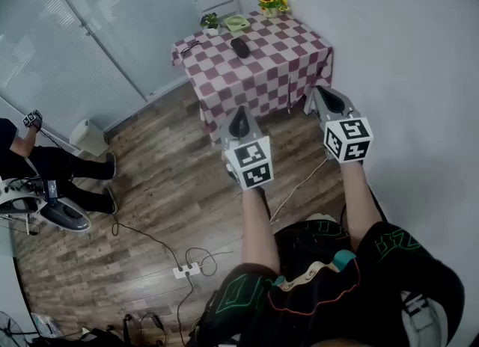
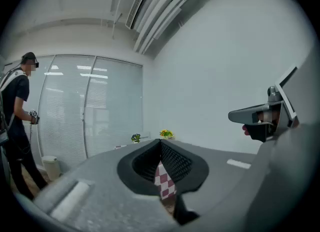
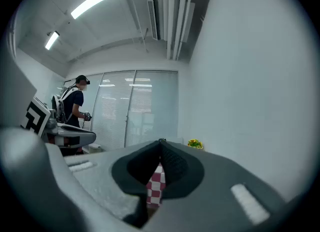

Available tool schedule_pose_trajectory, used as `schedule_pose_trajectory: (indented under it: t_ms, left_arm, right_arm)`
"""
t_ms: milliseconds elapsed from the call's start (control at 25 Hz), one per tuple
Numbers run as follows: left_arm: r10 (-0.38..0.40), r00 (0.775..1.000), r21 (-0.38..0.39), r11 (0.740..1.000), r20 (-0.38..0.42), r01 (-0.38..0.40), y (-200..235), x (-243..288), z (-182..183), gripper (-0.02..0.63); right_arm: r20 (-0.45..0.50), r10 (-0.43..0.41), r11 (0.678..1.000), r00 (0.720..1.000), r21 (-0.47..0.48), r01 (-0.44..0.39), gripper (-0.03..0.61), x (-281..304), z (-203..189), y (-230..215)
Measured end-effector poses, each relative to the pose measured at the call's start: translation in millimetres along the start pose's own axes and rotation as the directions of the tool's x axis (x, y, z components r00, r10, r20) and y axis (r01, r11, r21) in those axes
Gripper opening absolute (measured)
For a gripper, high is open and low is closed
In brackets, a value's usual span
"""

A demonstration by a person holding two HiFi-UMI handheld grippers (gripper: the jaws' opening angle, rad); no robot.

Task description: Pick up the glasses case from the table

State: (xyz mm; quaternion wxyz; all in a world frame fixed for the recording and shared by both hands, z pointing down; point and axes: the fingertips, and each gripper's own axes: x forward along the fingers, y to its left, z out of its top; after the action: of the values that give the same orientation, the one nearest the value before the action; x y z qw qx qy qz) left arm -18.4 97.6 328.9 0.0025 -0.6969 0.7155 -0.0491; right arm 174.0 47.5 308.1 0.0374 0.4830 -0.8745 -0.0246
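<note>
Dark shorts (image 1: 337,293) with coloured piping sit lowest in the head view; two bare forearms reach forward from them, one gripper per hand.

Left gripper (image 1: 239,119): held level, marker cube facing up. Its own view shows the jaws closed tip to tip with nothing clamped. Only a sliver of checked cloth shows through the slot below the tips.

Right gripper (image 1: 323,99): level, beside the left one and slightly further forward. Jaws fully closed, also empty, with the same sliver of cloth showing under the tips.

Table (image 1: 277,69): covered in a red-and-white checked cloth, ahead of both grippers and well apart from them, with wood floor (image 1: 165,188) between.

Glasses case (image 1: 239,47): dark, oblong, lying flat on the cloth. It is straight ahead of the left gripper, and ahead and to the left of the right gripper. Neither gripper touches it.

Beyond the case, at the far edge of the table:
- small green plant (image 1: 210,22), far left
- pale green dish (image 1: 236,22), just beside the plant
- pot of yellow flowers (image 1: 269,1), at the far right corner

A small dark item (image 1: 189,45) lies at the table's left edge; I cannot tell what it is.

Left of both grippers, well apart, a second person (image 1: 45,162) in dark clothes stands by the glass partition (image 1: 112,24). A white power strip (image 1: 185,270) lies on the floor behind the left gripper.
</note>
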Motion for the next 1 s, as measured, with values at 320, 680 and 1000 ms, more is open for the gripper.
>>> schedule_pose_trajectory:
  t_ms: [320,680,1000]
  left_arm:
    - [-0.013,1.000,-0.028,1.000,-0.014,0.013,-2,8,-9,0.009]
    - [-0.020,0.998,-0.066,0.998,-0.051,0.016,-4,50,-31,0.009]
    - [0.031,0.991,-0.069,0.997,-0.128,-0.040,36,124,-59,0.009]
  right_arm:
    - [-0.022,-0.066,0.995,0.998,-0.072,0.064,0.003,3,-3,-6]
    - [-0.051,-0.091,0.995,0.995,-0.040,0.089,0.003,28,-19,-42]
    - [-0.082,-0.016,1.000,0.996,0.012,0.017,0.003,130,-45,-45]
